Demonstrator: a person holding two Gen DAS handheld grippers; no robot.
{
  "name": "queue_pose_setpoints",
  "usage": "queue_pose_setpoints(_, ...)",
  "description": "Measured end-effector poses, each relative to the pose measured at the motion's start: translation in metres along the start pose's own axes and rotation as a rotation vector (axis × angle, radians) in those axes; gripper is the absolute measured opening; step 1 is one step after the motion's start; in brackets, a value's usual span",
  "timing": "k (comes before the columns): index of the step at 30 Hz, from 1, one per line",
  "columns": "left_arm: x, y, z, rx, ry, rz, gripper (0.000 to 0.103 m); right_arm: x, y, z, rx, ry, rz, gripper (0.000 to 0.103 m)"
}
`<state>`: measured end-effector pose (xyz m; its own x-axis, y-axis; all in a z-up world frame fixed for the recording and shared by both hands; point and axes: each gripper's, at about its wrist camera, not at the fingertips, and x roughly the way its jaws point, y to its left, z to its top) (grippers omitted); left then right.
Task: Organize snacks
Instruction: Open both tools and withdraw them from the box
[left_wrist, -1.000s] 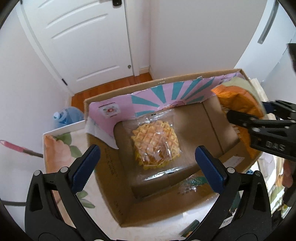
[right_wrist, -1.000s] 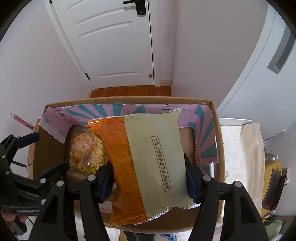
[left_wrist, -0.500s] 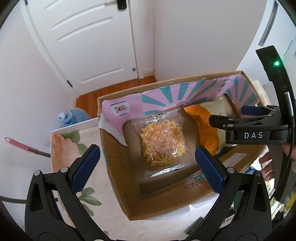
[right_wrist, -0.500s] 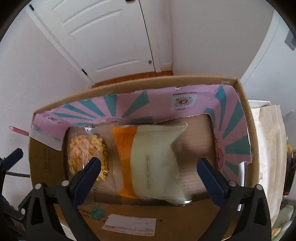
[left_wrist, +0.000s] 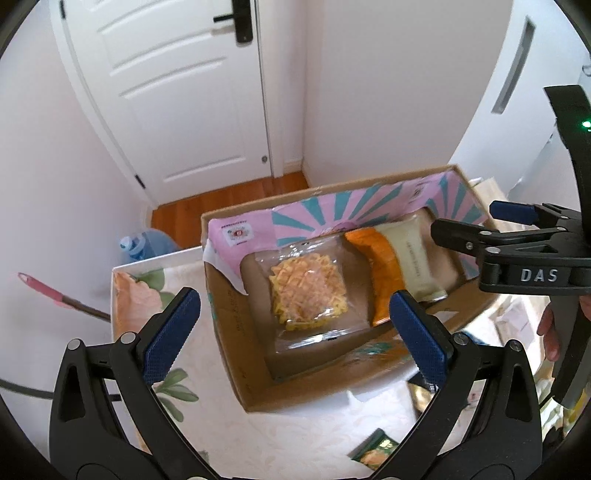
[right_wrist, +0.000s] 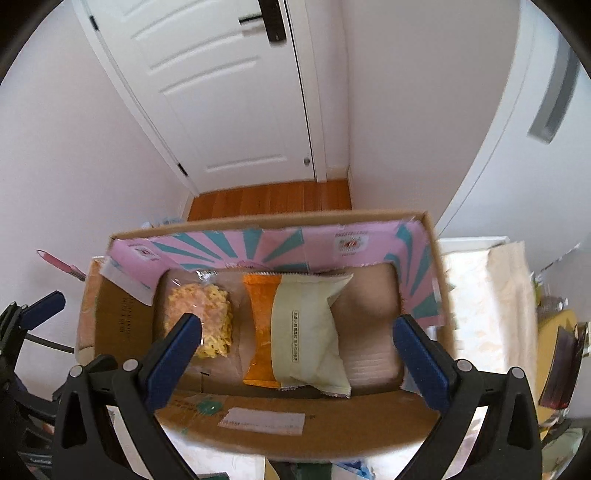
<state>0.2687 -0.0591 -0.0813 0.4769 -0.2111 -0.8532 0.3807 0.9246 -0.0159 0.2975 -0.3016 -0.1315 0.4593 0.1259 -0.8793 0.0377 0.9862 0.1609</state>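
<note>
A cardboard box with a pink and teal lining stands on a floral table. Inside lie a clear bag of yellow waffle snacks on the left and an orange and cream snack packet beside it. My left gripper is open and empty above the box's near left side. My right gripper is open and empty above the box's near wall; it also shows from the side in the left wrist view.
The floral tablecloth surrounds the box. A green snack packet lies at the table's near edge. A blue water jug and a pink-handled tool are beyond the table on the left. More items crowd the right side.
My right gripper opened and let the orange and cream packet drop into the box beside the waffle bag, then drew back. My left gripper also pulled back and up from the box.
</note>
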Motion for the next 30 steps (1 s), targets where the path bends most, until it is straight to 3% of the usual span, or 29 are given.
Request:
queue_pose_setpoints(10,-0.072,-0.034,-0.021,-0.071,-0.122,0.046,0.102,-0.097,-0.013,-0.021,-0.081,-0.178,0.024,0.103)
queue_pose_setpoints(18,-0.103,-0.068,-0.065,-0.156,-0.142,0.060,0.102,-0.153,-0.039,-0.075,-0.148,-0.301,0.037,0.103)
queue_pose_setpoints(30,-0.107,-0.118,-0.144,-0.259,-0.112,0.022,0.102,-0.173,-0.080,-0.147,-0.243,-0.316,0.084,0.103)
